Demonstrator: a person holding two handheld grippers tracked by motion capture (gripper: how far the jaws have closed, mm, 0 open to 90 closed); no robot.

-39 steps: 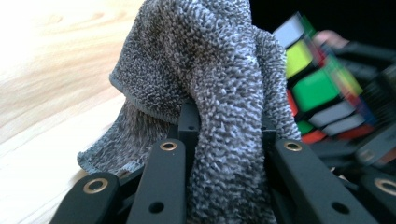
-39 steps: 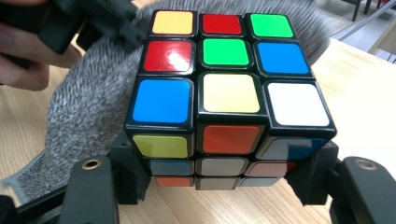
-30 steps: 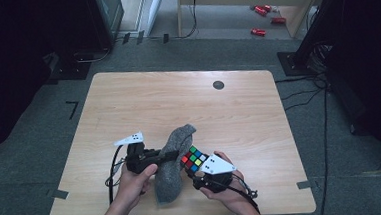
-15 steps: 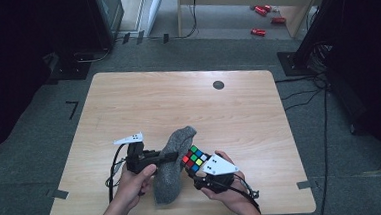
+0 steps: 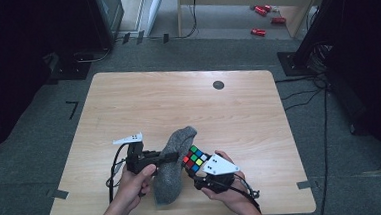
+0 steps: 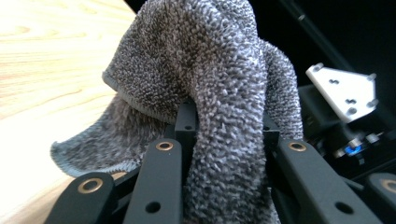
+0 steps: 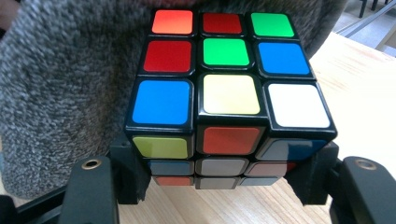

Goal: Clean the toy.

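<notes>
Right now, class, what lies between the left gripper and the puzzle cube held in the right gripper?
The grey towel lies between the left gripper and the puzzle cube, as the high view shows; the right gripper holds the cube.

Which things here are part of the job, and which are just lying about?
In use:
grey towel, pinched by the left gripper
Rubik's cube, clamped by the right gripper

Lying about:
red objects on the floor

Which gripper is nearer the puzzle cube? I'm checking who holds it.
Right. The right gripper clamps the puzzle cube between its jaws; the left gripper is beside it, shut on the grey towel.
</notes>
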